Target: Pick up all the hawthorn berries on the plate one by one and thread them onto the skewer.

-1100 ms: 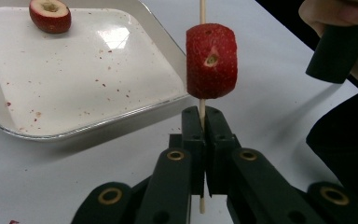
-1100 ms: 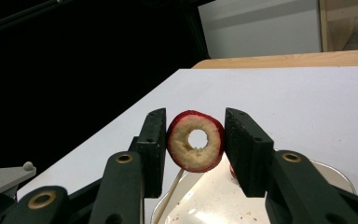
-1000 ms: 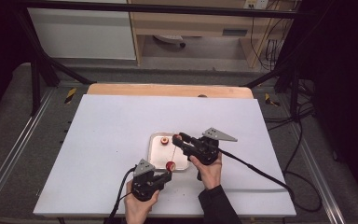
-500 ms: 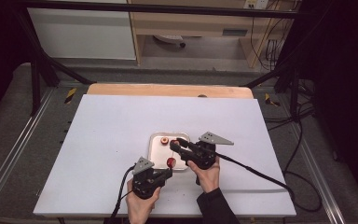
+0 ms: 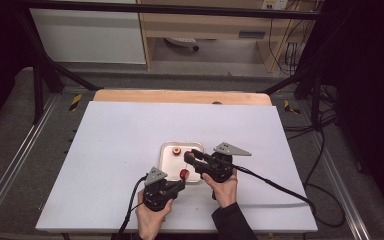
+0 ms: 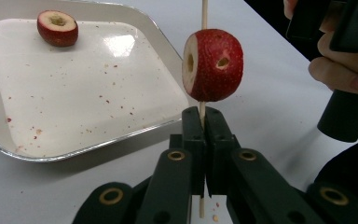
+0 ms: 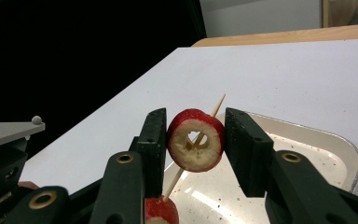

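Observation:
A thin wooden skewer (image 6: 204,14) stands upright with my left gripper (image 6: 204,114) shut on its lower end, just in front of the tray's near rim. A red cored fruit piece (image 6: 212,65) is threaded on the stick above the jaws. My right gripper (image 7: 195,119) is shut on a second red cored piece (image 7: 196,140), and the skewer's tip (image 7: 220,101) passes through its hole. From above, the left gripper (image 5: 179,183) and right gripper (image 5: 192,156) meet at the tray's near right corner. A third piece (image 5: 176,151) lies in the white tray (image 5: 166,161).
The tray (image 6: 74,150) is speckled with red crumbs and sits on a white table top (image 5: 120,140). A wooden strip (image 5: 180,96) runs along the far edge. Cables (image 5: 275,185) trail from both grippers toward the near edge and right side.

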`<state>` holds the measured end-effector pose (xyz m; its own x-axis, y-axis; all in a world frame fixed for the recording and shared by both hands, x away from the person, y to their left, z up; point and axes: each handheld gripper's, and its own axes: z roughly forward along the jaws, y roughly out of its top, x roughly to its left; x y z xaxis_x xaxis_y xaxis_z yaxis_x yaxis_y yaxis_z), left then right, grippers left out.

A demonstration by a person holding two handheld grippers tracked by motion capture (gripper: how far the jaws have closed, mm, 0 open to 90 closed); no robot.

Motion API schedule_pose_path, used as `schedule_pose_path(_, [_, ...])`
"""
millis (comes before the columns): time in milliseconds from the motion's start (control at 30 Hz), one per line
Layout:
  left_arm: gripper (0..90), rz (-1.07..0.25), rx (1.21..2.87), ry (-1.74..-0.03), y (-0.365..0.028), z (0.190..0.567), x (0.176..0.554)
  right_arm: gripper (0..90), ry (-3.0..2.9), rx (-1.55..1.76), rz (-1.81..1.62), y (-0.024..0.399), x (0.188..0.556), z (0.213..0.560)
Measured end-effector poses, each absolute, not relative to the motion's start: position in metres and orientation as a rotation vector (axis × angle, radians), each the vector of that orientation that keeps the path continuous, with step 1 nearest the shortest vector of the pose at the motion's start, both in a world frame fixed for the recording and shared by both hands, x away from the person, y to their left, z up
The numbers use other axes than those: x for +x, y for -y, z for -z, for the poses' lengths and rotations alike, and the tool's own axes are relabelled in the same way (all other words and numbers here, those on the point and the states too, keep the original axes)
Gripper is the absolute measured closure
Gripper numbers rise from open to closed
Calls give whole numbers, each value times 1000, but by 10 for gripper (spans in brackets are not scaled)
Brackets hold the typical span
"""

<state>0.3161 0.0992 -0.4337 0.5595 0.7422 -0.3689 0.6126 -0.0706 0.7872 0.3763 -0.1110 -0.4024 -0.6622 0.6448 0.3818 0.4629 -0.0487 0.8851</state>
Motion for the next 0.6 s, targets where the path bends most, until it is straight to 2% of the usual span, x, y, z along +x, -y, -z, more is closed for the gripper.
schedule_pose_path(167, [885,-178,1726,-1111,-100,431,317,610,-2112,1238,-1809,111,377,403])
schedule_pose_path(467, [884,-208,1776,-1117,-101,432,319,600,-2142,1220,-1809,105,374,413])
schedule_pose_path(600, [883,-231,1805,-1111,-107,435,318,493,-2117,1202,-1802,110,375,406])
